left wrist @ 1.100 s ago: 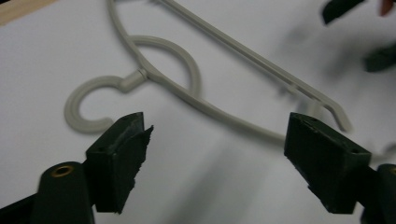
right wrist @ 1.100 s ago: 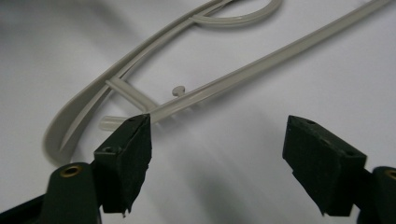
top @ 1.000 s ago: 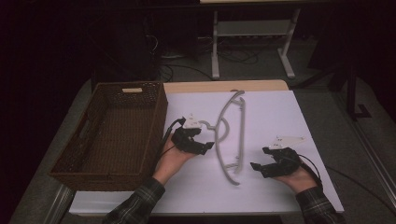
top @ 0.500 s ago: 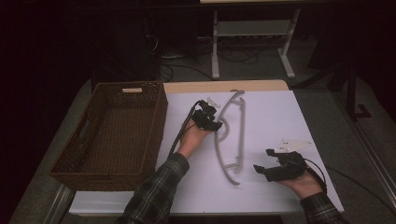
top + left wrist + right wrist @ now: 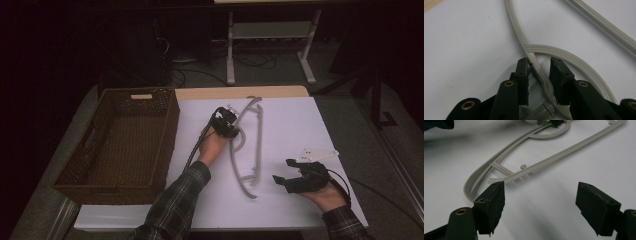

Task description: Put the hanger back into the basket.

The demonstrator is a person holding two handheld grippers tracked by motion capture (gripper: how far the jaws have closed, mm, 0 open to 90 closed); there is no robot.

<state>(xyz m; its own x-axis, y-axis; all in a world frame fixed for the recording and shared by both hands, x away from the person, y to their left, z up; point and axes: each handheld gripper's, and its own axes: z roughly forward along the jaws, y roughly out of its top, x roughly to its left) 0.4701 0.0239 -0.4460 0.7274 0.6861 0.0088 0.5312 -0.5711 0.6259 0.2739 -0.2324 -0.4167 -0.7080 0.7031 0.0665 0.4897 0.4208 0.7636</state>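
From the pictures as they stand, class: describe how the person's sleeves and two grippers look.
Both sleeves are dark plaid. Each gripper, left gripper and right gripper, is black, with two blocky jaws and brass-ringed holes at the joints. A black cable trails from the left one. The right one bears a pale three-cornered plate.

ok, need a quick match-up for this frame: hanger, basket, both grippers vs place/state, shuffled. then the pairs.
Things:
1. grey hanger
2. wicker basket
3. left gripper
4. right gripper

Places or states:
A. jaws wide apart, nothing between them, near the hanger's near end
B. flat on the white sheet, mid-table
C. jaws either side of the hanger's hook stem, not yet closed
D. at the table's left, nothing inside

Pairs: 1-B, 2-D, 3-C, 4-A
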